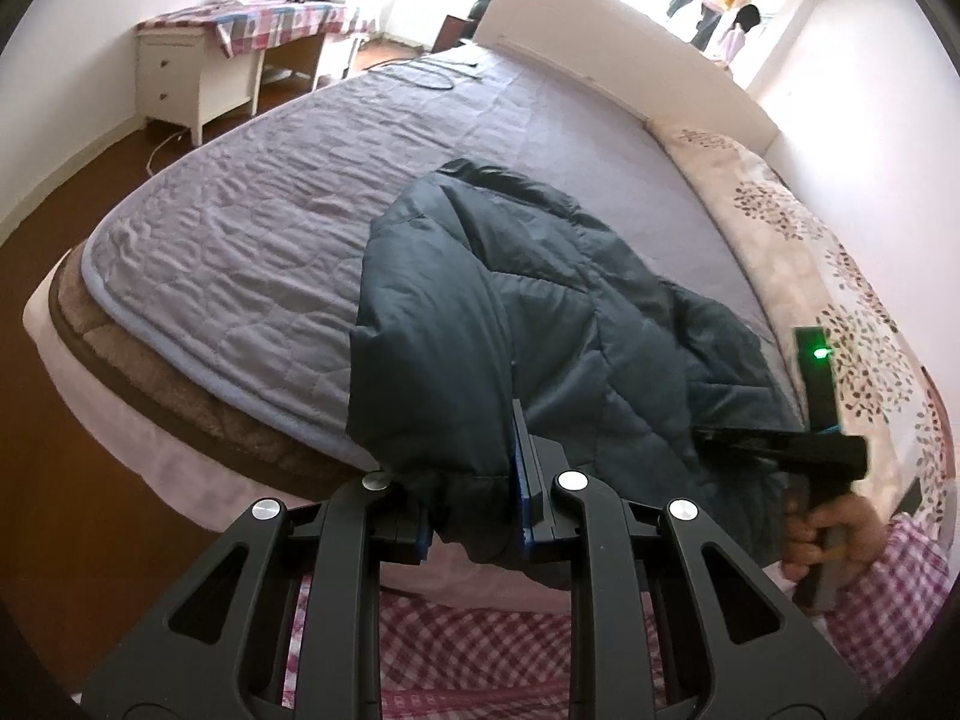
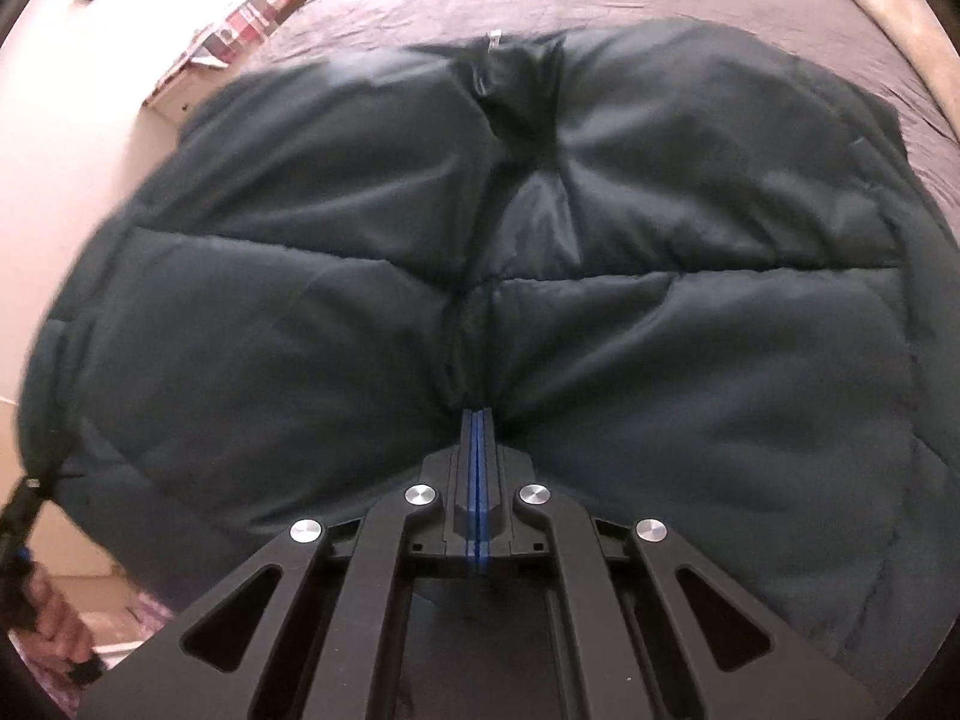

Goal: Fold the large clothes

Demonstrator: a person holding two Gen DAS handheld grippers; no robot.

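Note:
A dark teal quilted jacket (image 1: 540, 312) lies bunched on the lilac quilted bedcover (image 1: 270, 228), hanging over the bed's near edge. My left gripper (image 1: 471, 480) is shut on a thick fold of the jacket's hem, and its left pad is hidden under the cloth. In the right wrist view the jacket (image 2: 420, 240) fills the frame, zipper pull at the top. My right gripper (image 2: 477, 420) is shut, blue pads together, pinching the puckered jacket fabric at its tips. The right gripper (image 1: 780, 450) also shows at the right of the left wrist view, held by a hand (image 1: 834, 534).
A floral duvet (image 1: 840, 276) runs along the bed's right side and a pale headboard (image 1: 600, 48) stands at the far end. A cable (image 1: 432, 75) lies on the far bedcover. A white dresser (image 1: 180, 84) and a desk with checked cloth (image 1: 282, 21) stand beyond. A person (image 1: 741, 30) stands by the window.

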